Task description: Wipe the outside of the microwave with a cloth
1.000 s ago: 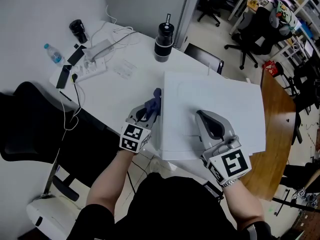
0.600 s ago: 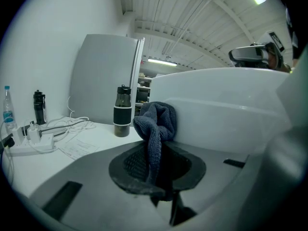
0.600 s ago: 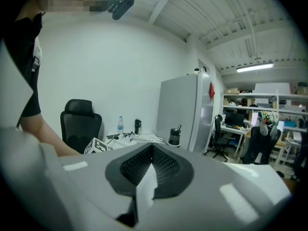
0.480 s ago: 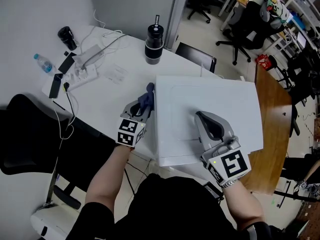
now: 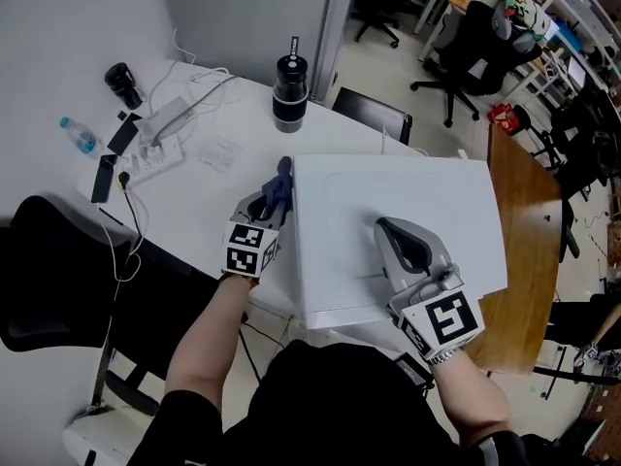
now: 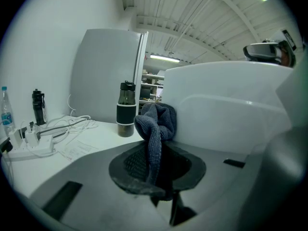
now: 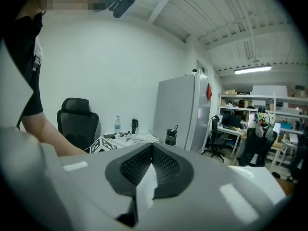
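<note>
The white microwave (image 5: 427, 202) stands on the white table, seen from above in the head view. My left gripper (image 5: 275, 194) is shut on a dark blue cloth (image 5: 280, 181) and holds it against the microwave's left side, near the back corner. In the left gripper view the cloth (image 6: 156, 129) hangs bunched between the jaws, touching the white microwave wall (image 6: 231, 109). My right gripper (image 5: 391, 229) rests on the microwave's top, shut with nothing between its jaws. In the right gripper view the right gripper (image 7: 152, 154) has its pads together.
A black tumbler (image 5: 287, 90) stands behind the microwave. A power strip with cables (image 5: 155, 129), a water bottle (image 5: 78, 134) and a dark flask (image 5: 122, 83) lie at the table's far left. A black chair (image 5: 58, 260) stands left, a wooden desk (image 5: 529, 260) right.
My left gripper has slid the cloth along the microwave's left side towards the back corner. The right gripper has stayed put on the top.
</note>
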### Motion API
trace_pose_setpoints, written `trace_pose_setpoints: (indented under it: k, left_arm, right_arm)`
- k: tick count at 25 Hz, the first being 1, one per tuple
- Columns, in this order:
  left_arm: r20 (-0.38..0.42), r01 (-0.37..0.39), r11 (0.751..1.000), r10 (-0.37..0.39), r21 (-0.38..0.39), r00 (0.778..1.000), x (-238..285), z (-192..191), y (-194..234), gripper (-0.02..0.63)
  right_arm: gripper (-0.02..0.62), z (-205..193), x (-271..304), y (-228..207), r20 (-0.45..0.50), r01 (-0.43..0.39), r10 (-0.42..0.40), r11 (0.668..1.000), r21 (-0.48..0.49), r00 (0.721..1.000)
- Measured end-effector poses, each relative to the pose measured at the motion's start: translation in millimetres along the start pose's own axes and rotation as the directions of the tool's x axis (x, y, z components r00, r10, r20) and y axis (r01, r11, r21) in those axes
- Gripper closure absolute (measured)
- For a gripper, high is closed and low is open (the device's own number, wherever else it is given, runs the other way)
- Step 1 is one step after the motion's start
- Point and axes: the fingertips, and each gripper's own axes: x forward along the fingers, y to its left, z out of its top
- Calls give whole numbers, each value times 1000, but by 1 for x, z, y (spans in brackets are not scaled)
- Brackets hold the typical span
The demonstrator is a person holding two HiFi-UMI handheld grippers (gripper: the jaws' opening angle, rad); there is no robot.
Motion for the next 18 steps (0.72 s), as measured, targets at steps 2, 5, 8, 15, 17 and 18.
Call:
trace_pose_setpoints:
  k: [2, 5, 8, 15, 17, 18]
  left_arm:
    - [3, -4, 1000, 4, 1, 1000, -1, 3, 2, 541]
    - [22, -13, 1000, 13, 5, 1000, -8, 13, 4, 541]
    - [58, -29, 999, 29, 12, 998, -25, 29, 10, 541]
    - [194, -46, 998, 36, 48, 980, -90, 83, 13, 541]
    - [237, -32, 997, 15, 67, 971, -111, 101, 6, 541]
    - [256, -21, 997, 0, 79, 967, -121, 110, 1, 541]
  right_arm:
    - [594, 1, 0, 0, 4, 0, 0, 1000, -2, 1000]
    - [594, 4, -1, 0, 7, -8, 8, 1000, -4, 1000]
    - [594, 6, 4, 5, 5, -32, 32, 999, -7, 999]
    - [508, 13, 20, 38, 1, -159, 159, 987, -15, 987]
    - [483, 18, 23, 49, 6, -197, 197, 980, -21, 980]
    - [471, 20, 25, 55, 10, -216, 216, 976, -25, 976]
